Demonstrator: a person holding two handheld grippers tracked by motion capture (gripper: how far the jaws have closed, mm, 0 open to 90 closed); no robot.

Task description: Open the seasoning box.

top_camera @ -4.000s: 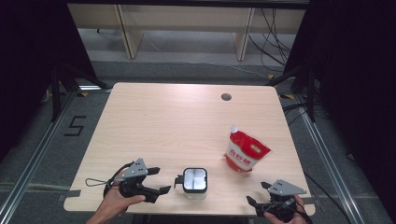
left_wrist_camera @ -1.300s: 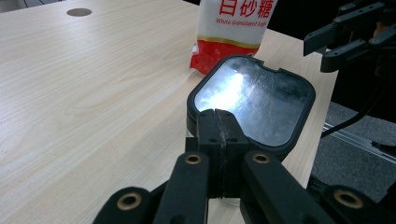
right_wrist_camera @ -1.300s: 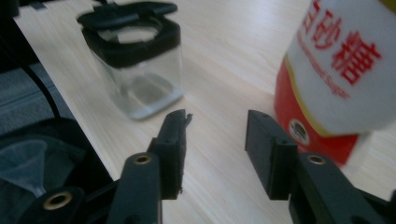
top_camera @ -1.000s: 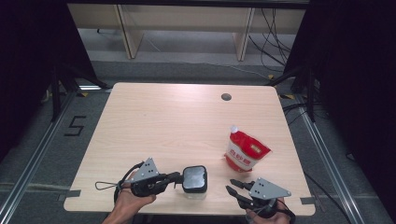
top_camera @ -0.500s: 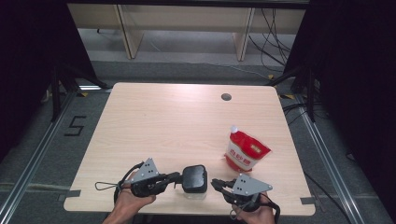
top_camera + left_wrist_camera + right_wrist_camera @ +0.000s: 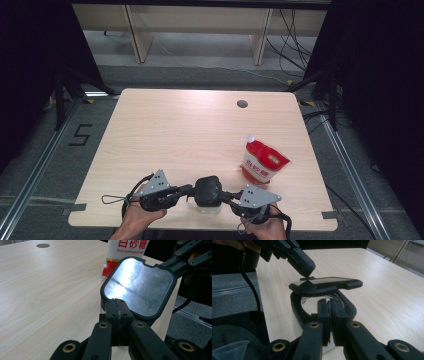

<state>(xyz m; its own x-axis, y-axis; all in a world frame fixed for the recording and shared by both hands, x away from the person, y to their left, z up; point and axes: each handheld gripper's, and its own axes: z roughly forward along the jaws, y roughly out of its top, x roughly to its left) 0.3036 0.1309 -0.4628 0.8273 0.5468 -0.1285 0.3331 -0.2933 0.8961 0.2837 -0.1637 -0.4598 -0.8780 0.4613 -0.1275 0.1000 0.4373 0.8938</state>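
Note:
A small clear container (image 6: pixel 209 207) stands at the table's front edge, with a black collar (image 6: pixel 297 307) around its mouth. Its black-rimmed lid (image 6: pixel 207 189) with a shiny panel (image 6: pixel 138 287) is raised and tilted above the mouth. My left gripper (image 6: pixel 189 190) comes in from the left and is shut on the lid's edge (image 6: pixel 117 307). From the right, my right gripper (image 6: pixel 226 196) is shut on the collar (image 6: pixel 329 306). In the right gripper view the left gripper (image 6: pixel 305 267) reaches down from the upper left onto the lid (image 6: pixel 327 285).
A red and white sugar pouch (image 6: pixel 263 162) stands to the right, just behind the container, and appears again as the pouch (image 6: pixel 125 247). The wooden table (image 6: pixel 175 130) has a cable hole (image 6: pixel 242 104) at the back. A translucent funnel (image 6: pixel 230 347) is near the person's lap.
My right gripper has moved left to the container and shut on its collar. The lid, held by the still left gripper, now looks dark from above instead of bright.

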